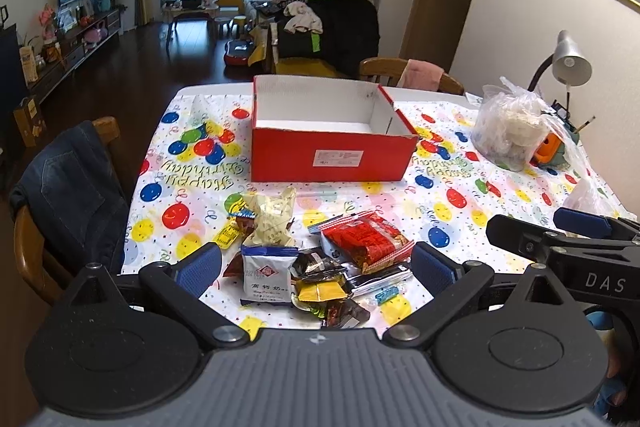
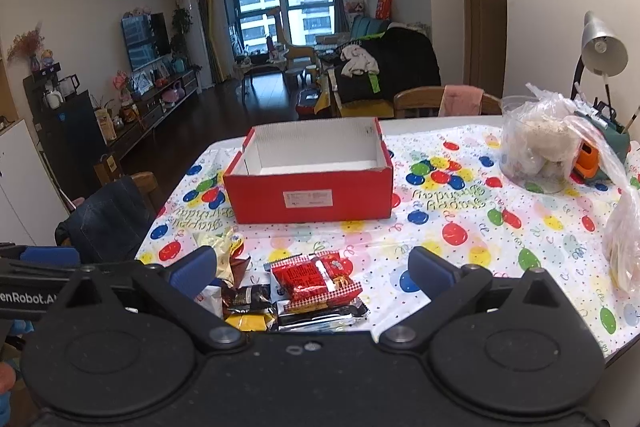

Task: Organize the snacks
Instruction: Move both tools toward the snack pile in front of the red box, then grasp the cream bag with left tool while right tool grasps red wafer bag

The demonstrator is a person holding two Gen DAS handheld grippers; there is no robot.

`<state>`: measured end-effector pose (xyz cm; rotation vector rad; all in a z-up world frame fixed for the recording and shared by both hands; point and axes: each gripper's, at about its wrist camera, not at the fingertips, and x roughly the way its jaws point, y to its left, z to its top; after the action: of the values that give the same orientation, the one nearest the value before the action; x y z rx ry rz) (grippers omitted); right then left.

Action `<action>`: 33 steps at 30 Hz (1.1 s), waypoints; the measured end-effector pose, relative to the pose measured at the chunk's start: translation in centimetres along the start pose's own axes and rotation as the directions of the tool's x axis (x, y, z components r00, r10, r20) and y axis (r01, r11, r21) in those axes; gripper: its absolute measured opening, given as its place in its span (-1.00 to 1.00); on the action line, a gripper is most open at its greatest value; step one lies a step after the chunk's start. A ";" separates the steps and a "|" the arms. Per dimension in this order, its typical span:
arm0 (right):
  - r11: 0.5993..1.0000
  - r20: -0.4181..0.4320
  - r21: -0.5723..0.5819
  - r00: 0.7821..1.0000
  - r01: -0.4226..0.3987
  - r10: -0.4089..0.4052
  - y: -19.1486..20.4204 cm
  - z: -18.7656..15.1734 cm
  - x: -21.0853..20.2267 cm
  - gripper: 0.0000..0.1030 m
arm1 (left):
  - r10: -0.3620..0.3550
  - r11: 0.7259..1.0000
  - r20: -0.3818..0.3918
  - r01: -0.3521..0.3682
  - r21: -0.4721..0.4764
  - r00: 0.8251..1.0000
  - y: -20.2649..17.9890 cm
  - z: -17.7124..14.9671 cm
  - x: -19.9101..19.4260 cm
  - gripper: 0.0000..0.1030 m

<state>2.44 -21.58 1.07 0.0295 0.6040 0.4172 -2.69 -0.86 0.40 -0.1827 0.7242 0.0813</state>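
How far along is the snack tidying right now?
Nothing looks done: the red cardboard box shows no snacks inside. Nothing is in hand; the left gripper and right gripper are open above the heap of snack packets. All packets remain to be moved.

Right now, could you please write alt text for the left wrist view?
A pile of snack packets lies between the open left tool, before an empty red box on a balloon-print tablecloth.
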 end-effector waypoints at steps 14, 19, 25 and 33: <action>0.991 -0.149 0.005 0.980 -0.132 0.131 -2.5 -0.9 8.2 0.99 | 0.088 0.991 -0.087 -0.096 -0.089 0.992 3.2 0.6 5.1 0.97; 0.986 -0.255 -0.114 0.963 -0.122 0.089 -2.5 -1.1 12.2 0.97 | 0.132 0.988 -0.128 -0.142 -0.066 0.983 3.4 0.9 7.6 0.96; 0.971 -0.303 -0.198 0.950 -0.133 0.069 -2.4 -1.1 17.0 0.96 | 0.179 0.983 -0.151 -0.183 -0.012 0.972 2.7 1.2 10.7 0.96; 0.953 -0.384 -0.246 0.921 -0.175 0.070 -1.8 -1.7 22.0 0.93 | 0.193 0.981 -0.210 -0.196 0.006 0.958 2.5 1.8 15.2 0.95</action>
<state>18.52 -14.86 -12.63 -0.2873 0.9164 0.6355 9.52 2.08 -8.77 -0.1349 0.9516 0.2586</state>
